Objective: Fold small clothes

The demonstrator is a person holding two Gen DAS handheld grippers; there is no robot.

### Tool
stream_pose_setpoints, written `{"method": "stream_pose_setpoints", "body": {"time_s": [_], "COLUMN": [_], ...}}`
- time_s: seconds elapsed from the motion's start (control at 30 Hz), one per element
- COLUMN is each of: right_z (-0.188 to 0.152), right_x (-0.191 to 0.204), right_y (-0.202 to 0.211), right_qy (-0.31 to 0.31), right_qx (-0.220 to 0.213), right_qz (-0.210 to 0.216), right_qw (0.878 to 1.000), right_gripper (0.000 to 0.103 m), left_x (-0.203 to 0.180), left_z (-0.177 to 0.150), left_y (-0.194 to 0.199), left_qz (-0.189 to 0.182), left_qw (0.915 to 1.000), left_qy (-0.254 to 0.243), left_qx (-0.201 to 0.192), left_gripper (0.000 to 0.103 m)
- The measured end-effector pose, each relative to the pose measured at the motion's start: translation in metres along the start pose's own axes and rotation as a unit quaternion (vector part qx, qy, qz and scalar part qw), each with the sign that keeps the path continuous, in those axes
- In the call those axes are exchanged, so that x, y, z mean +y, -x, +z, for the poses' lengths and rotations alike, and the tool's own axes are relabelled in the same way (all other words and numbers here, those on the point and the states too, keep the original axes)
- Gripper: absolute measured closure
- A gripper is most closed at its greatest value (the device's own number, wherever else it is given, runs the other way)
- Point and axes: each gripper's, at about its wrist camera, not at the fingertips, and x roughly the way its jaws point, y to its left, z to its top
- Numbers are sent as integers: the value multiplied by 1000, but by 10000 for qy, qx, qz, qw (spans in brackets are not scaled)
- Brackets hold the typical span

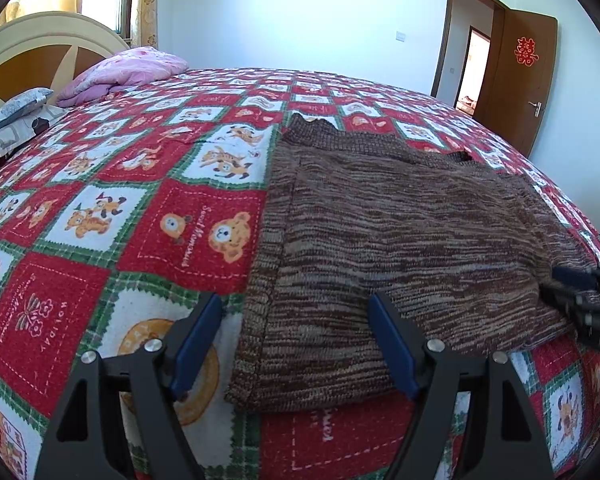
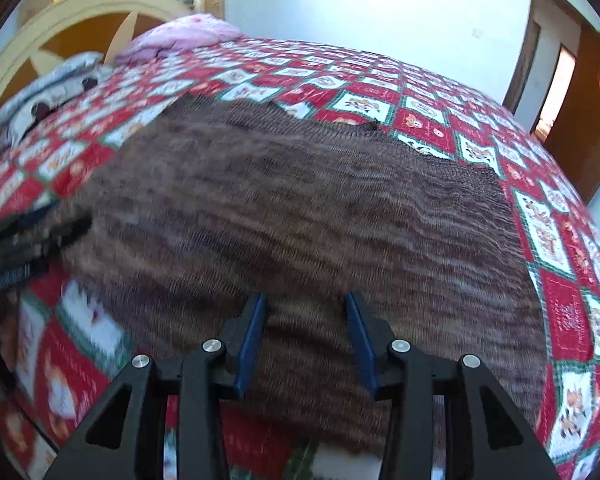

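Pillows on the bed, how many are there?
2 that show: a pink pillow against the headboard, and a grey patterned pillow nearer the bed's left edge. More may lie hidden past that edge.

Left tool [image 1: 296,344] angled downward, blue pads [image 1: 196,344] spread wide, nothing pressed between them. Black linkage arms splayed to either side, silver pivot pins showing. Right tool [image 2: 305,340] likewise tilted down, blue pads [image 2: 252,340] parted about halfway, gripping nothing. Seen from the left wrist, right tool's black tip poking in at the far right edge; seen from the right wrist, left tool blurred at the left edge. No hand clearly visible.
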Motion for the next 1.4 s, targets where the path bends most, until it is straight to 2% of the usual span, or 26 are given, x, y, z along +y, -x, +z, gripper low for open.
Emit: {"method": "stream_pose_setpoints", "body": {"time_s": [0.13,0.37,0.53,0.73,0.87,0.97,1.0,1.1,1.17,1.23,1.27,1.33,1.4], "right_z": [-4,-9,-12,-19,-14,5,15,37,46,46,43,33,25], "right_x": [-8,5,5,5,3,1,5,26,39,53,61,79,83], "right_y": [2,8,11,16,20,38,41,29,11,-9,-14,-12,-7], "right_qy": [-186,-10,13,40,127,-215,-221,-62,-33,-76,-55,252,271], "right_qx": [16,-12,-22,-14,27,-350,-483,-436,-233,116,239,102,80], "right_qz": [121,-214,-228,-168,-79,188,219,312,466,888,1040,730,723], "right_qw": [9998,9998,9997,9998,9999,9990,9983,9985,9986,9959,9943,9970,9970], "right_gripper": [59,59,59,59,59,59,58,54,54,54,50,49,49], "left_x": [-1,3,5,17,33,38,39,41,41,40,41,44,48], "left_z": [0,-13,-18,-18,-8,2,5,9,8,5,5,5,5], "left_y": [1,17,23,36,41,39,38,32,29,28,29,30,29], "left_qz": [24,-89,-185,-312,-93,310,362,480,508,547,536,470,379], "left_qw": [10000,9999,9998,9995,9999,9995,9993,9988,9987,9985,9986,9989,9992], "left_qy": [11,64,66,55,118,6,15,48,34,-8,-19,19,99], "left_qx": [61,-116,-101,-2,-15,-112,-122,-97,-49,-11,-20,-24,29], "left_gripper": [24,18,13,12,12,8,7,7,7,7,7,7,7]}}
